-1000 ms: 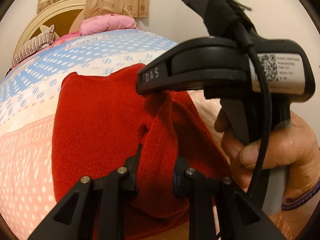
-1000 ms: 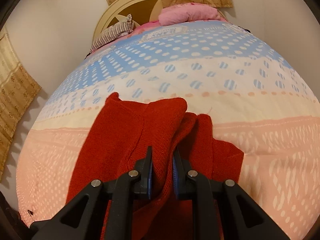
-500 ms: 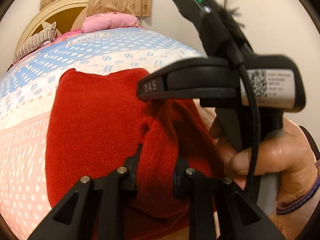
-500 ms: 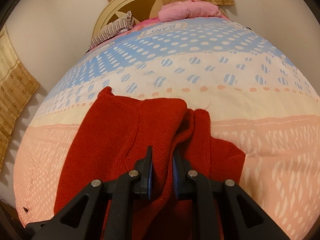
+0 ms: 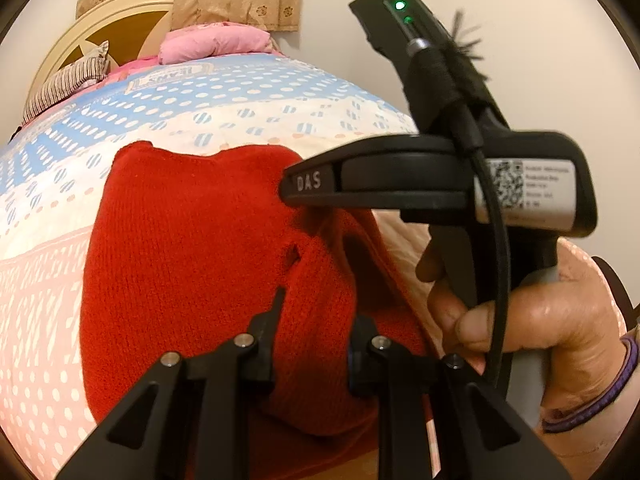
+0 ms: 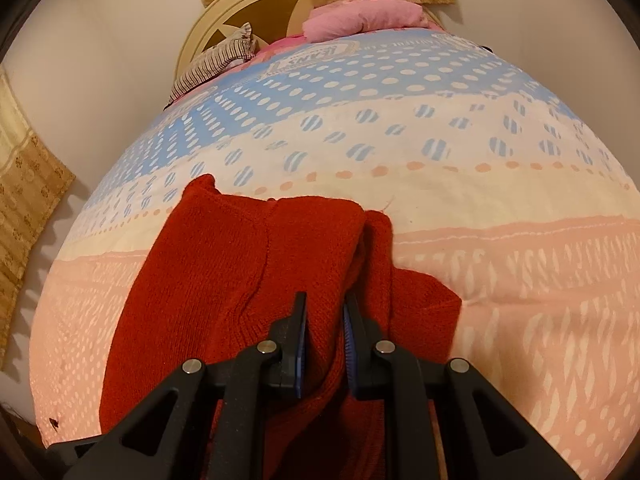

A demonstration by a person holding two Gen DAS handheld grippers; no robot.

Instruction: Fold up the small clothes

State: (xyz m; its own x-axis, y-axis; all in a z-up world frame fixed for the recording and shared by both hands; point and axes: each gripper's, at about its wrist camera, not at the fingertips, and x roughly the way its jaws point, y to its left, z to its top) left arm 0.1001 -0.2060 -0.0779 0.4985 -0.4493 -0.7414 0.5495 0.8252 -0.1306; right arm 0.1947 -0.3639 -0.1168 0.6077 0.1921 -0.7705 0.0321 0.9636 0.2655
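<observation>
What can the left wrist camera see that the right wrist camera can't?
Only the left wrist view shows the person's hand holding the other black handle with its green light. Only the right wrist view shows the tan patterned cloth at the left edge. Both show a gripper, the left gripper or the right gripper, shut on the red knit garment, the spotted bedspread and the pink pillow.
</observation>
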